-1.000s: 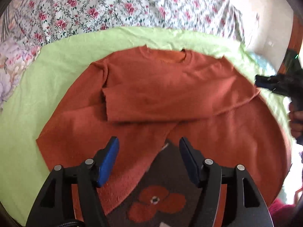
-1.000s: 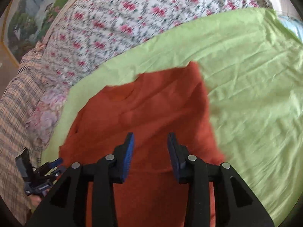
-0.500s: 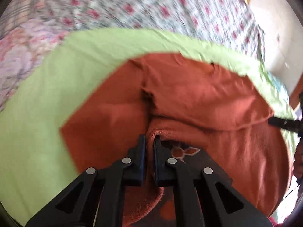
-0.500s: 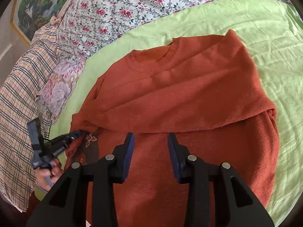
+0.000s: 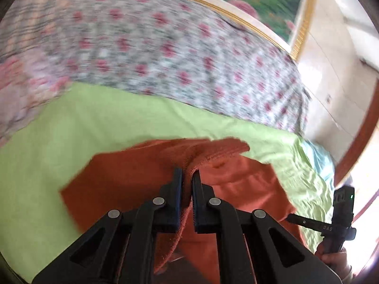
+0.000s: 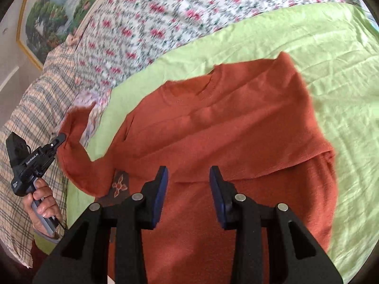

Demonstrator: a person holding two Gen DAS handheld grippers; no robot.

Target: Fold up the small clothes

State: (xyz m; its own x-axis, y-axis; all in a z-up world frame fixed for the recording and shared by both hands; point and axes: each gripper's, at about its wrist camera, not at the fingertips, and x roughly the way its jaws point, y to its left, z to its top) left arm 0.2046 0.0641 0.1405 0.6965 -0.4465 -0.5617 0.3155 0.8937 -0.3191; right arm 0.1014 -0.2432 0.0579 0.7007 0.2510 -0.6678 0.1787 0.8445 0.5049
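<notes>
Now my left tool (image 5: pixel 187 184) is clamped on a thin edge of the sweater (image 6: pixel 236 142) lying on the green sheet (image 6: pixel 319 35), my right tool (image 6: pixel 188 189) half-open and empty above it, so the knit could slip out or drag the folded sleeve askew.

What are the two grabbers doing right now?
Left gripper: closed on the orange sweater's edge, lifting it.
Right gripper: open, holding nothing, above the sweater.

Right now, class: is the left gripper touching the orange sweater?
Touching. The left wrist view shows the left gripper shut on a fold of the orange sweater; the right wrist view shows that edge lifted.
</notes>
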